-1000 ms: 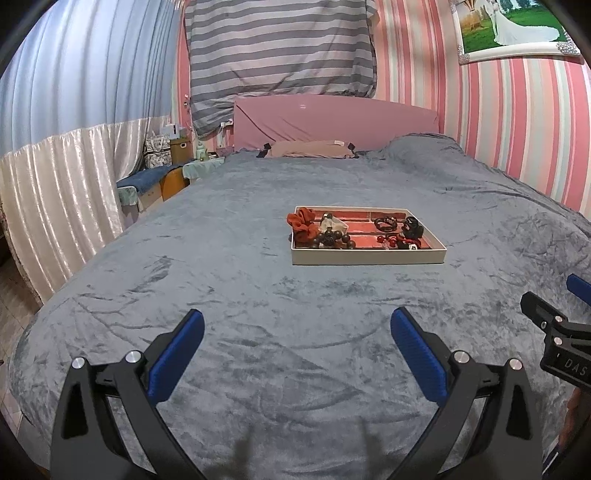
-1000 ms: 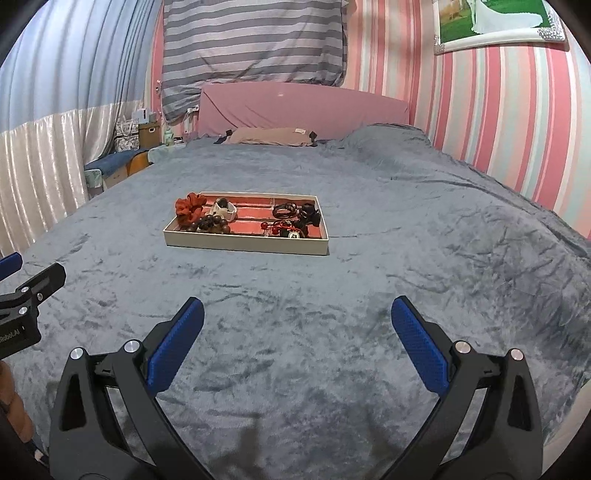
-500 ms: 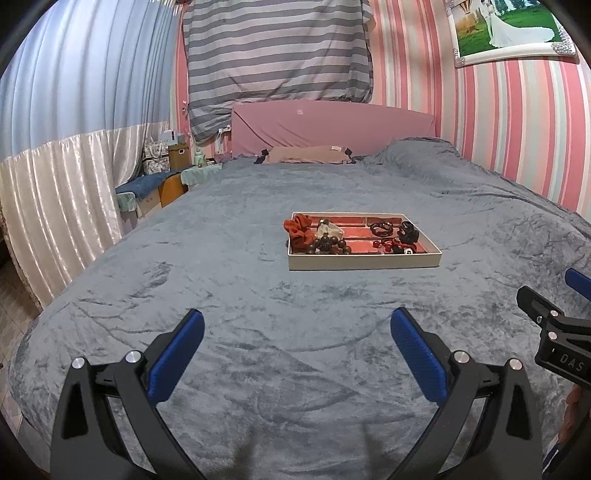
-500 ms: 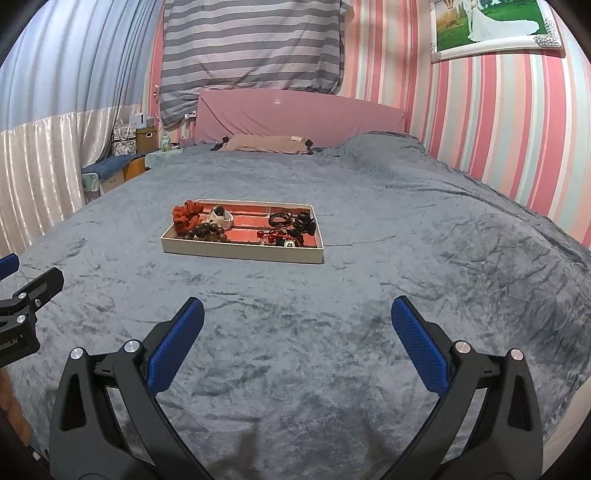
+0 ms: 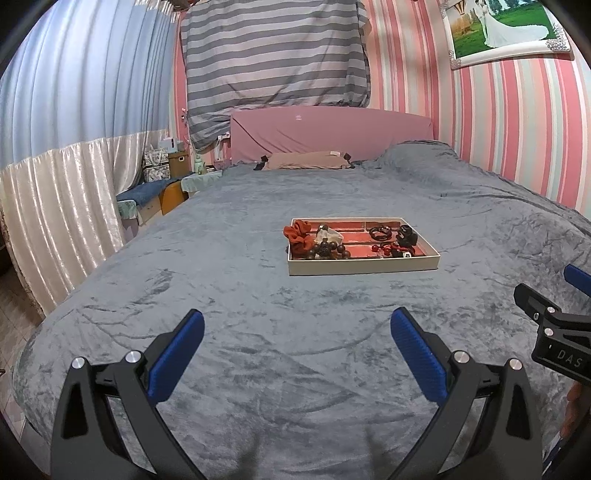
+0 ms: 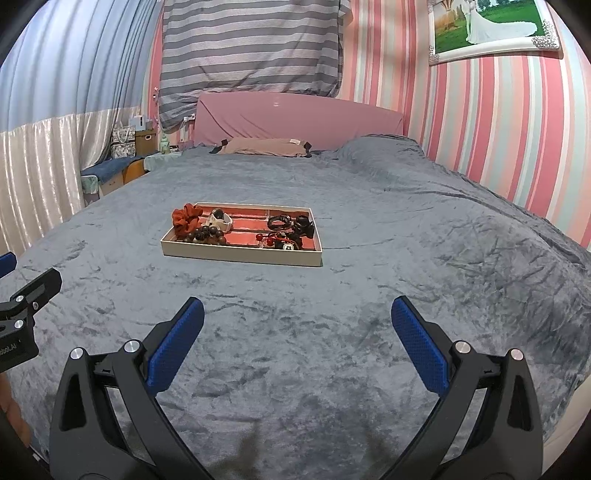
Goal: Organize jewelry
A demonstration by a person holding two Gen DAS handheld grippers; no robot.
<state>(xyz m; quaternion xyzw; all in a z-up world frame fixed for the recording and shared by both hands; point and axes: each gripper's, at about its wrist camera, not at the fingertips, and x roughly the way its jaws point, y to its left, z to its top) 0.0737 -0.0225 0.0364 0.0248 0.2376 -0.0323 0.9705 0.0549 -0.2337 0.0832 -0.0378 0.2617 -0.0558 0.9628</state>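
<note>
Currently a shallow cream-walled tray (image 5: 364,266) with a red lining is seen resting on the grey bedspread (image 5: 258,332), mid-bed, well ahead of both grippers. Held in it: a rust-red scrunchie (image 5: 297,235) at the far left corner, a string of dark wooden beads (image 5: 328,252) along the near left wall, a pale band-like piece (image 5: 330,233) just behind the beads, black rings (image 5: 380,232) and a black clump (image 5: 406,236) to the right, small red beads (image 5: 384,249) near the front right. Dividers can be made out in the lining; which compartment holds what cannot be told.

Left gripper (image 5: 297,341) is spread wide, nothing between the blue pads (image 5: 173,356). Right gripper (image 6: 297,332) likewise released and empty.

From the left wrist view, the right gripper's body is caught at the right edge, lettered "DAS". From the right wrist view, the left gripper's body is caught at the left edge, with partial lettering "oboLAI"; the tray (image 6: 240,254) is seen there left of centre. A framed wedding photo (image 6: 495,27) is hung on the pink striped wall.
</note>
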